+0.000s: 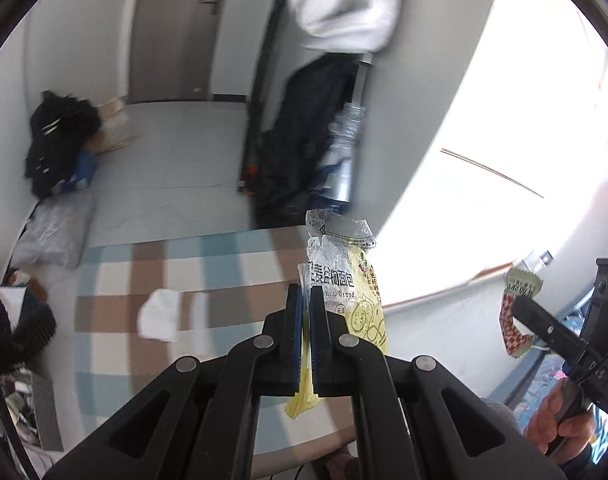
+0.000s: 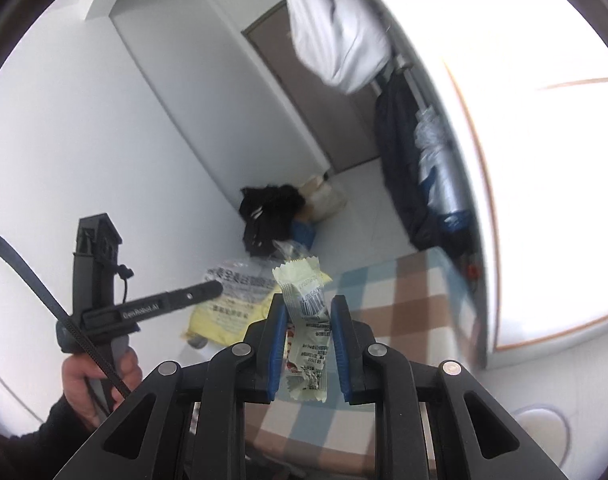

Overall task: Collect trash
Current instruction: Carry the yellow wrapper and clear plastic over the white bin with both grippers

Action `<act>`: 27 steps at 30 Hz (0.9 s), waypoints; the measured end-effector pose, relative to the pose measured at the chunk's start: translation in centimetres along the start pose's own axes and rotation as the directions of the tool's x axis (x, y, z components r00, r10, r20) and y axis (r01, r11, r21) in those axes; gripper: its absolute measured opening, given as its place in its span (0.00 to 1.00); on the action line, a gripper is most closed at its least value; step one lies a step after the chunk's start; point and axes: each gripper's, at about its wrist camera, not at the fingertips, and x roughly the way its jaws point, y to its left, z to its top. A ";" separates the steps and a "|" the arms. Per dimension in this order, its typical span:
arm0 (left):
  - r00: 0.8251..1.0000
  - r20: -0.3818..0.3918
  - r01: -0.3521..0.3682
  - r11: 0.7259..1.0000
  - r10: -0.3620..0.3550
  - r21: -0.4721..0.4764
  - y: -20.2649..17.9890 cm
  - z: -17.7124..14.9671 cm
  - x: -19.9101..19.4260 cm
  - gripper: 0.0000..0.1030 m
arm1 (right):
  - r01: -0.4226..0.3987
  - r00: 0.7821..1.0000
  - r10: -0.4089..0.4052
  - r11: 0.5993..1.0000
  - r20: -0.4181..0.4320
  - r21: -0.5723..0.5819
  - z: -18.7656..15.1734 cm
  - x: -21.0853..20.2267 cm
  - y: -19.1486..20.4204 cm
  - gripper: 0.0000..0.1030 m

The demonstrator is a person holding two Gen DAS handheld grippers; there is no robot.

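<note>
In the left wrist view, the left gripper (image 1: 306,312) is clamped tight on a yellow and clear plastic bread wrapper (image 1: 346,280), which stands up between the blue pads and hangs out below them. The wrapper is held in the air above a checked rug of blue, brown and cream squares (image 1: 175,276). A crumpled white piece of paper or tissue (image 1: 159,316) lies on that rug, to the left of the gripper. At the right edge, the right gripper (image 1: 522,308) holds a small cream snack wrapper with a red and white checked pattern (image 1: 518,312), and the person's hand (image 1: 556,420) grips its handle.

In the right wrist view, the right gripper (image 2: 306,316) stands at a narrow gap, its blue pads closed on the sides of the cream snack wrapper (image 2: 308,328), whose printed barcode faces the camera. To the left, the left gripper (image 2: 215,289) reaches in with the yellow bread wrapper (image 2: 227,316) hanging from it, and a hand (image 2: 91,384) holds its handle. The checked rug (image 2: 404,312) lies below.
</note>
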 end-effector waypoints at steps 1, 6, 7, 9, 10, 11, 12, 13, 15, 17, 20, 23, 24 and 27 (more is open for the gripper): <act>1.000 -0.005 0.017 1.000 -0.016 0.018 -1.2 0.0 0.5 0.00 | 0.022 1.000 -0.022 1.000 0.017 0.008 0.2 -1.2 -0.7 0.21; 0.992 -0.055 0.116 0.988 -0.111 0.105 -7.3 -0.2 3.8 0.00 | 0.128 0.989 -0.133 0.989 0.065 0.070 0.0 -6.5 -4.8 0.20; 0.990 -0.069 0.131 0.984 -0.123 0.119 -8.4 -0.3 4.5 0.00 | 0.146 0.986 -0.152 0.986 0.068 0.085 -0.3 -7.2 -5.6 0.20; 0.984 -0.102 0.161 0.976 -0.147 0.143 -10.5 -0.7 6.0 0.00 | 0.184 0.979 -0.192 0.975 0.063 0.121 -1.0 -8.6 -7.6 0.20; 0.981 -0.116 0.170 0.974 -0.153 0.151 -11.2 -0.9 6.6 0.00 | 0.203 0.975 -0.212 0.970 0.058 0.132 -1.2 -9.0 -8.3 0.20; 0.979 -0.131 0.176 0.972 -0.156 0.157 -12.0 -1.1 7.5 0.00 | 0.232 0.969 -0.242 0.962 0.052 0.144 -1.7 -9.5 -9.4 0.20; 0.976 -0.150 0.184 0.969 -0.160 0.163 -12.6 -1.3 8.2 0.00 | 0.253 0.964 -0.262 0.955 0.045 0.155 -2.0 -9.8 -10.3 0.20; 0.972 -0.169 0.190 0.967 -0.161 0.171 -13.2 -1.5 9.0 0.00 | 0.270 0.959 -0.281 0.947 0.037 0.172 -2.6 -10.2 -11.4 0.20; 0.967 -0.199 0.195 0.962 -0.157 0.189 -14.4 -2.1 10.5 0.00 | 0.296 0.951 -0.307 0.931 0.020 0.212 -3.5 -10.6 -13.6 0.20; 0.961 -0.231 0.200 0.959 -0.152 0.200 -15.1 -2.7 12.2 0.00 | 0.325 0.943 -0.333 0.912 -0.009 0.249 -4.8 -10.6 -15.8 0.20; 0.949 -0.285 0.205 0.954 -0.138 0.220 -16.0 -3.9 14.5 0.00 | 0.347 0.936 -0.348 0.883 -0.054 0.316 -7.0 -10.1 -18.9 0.20; 0.933 -0.339 0.211 0.949 -0.124 0.234 -16.9 -5.1 16.8 0.00 | 0.364 0.930 -0.351 0.857 -0.104 0.364 -9.0 -9.0 -21.3 0.20; 0.926 -0.359 0.215 0.947 -0.119 0.239 -17.2 -5.6 17.6 0.00 | 0.371 0.928 -0.352 0.848 -0.123 0.377 -9.7 -8.6 -22.2 0.20; 0.904 -0.415 0.224 0.941 -0.103 0.255 -18.0 -7.0 19.4 0.00 | 0.378 0.926 -0.346 0.831 -0.154 0.409 -11.1 -7.8 -24.0 0.20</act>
